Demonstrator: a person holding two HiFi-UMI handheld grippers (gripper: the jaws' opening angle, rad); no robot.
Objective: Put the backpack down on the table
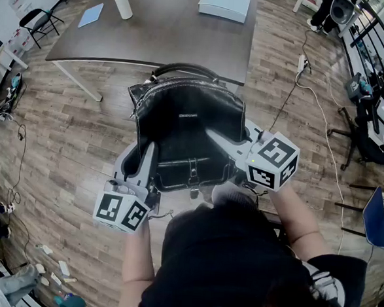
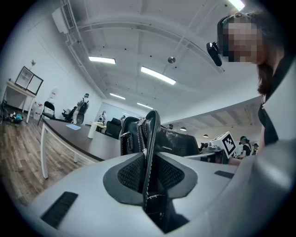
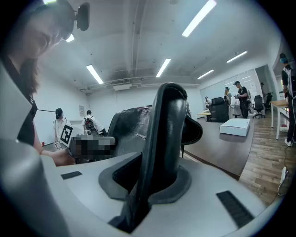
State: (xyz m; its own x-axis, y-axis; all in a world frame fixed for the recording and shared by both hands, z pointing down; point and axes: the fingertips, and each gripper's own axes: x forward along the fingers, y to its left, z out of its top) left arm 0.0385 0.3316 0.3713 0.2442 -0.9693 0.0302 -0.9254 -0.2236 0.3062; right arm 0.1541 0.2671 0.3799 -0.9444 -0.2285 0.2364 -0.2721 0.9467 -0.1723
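The backpack (image 1: 184, 126) hangs before the counter's (image 1: 161, 36) near edge, its sides pinched by the left hand-held gripper (image 1: 147, 154) and the right hand-held gripper (image 1: 214, 137), forearms outstretched.

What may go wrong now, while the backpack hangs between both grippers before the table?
The left gripper and the right gripper each pinch only a thin edge of the backpack, which is over the floor; one could slip and the bag swing or fall. The table edge lies ahead, so the bag's bottom may catch on it.
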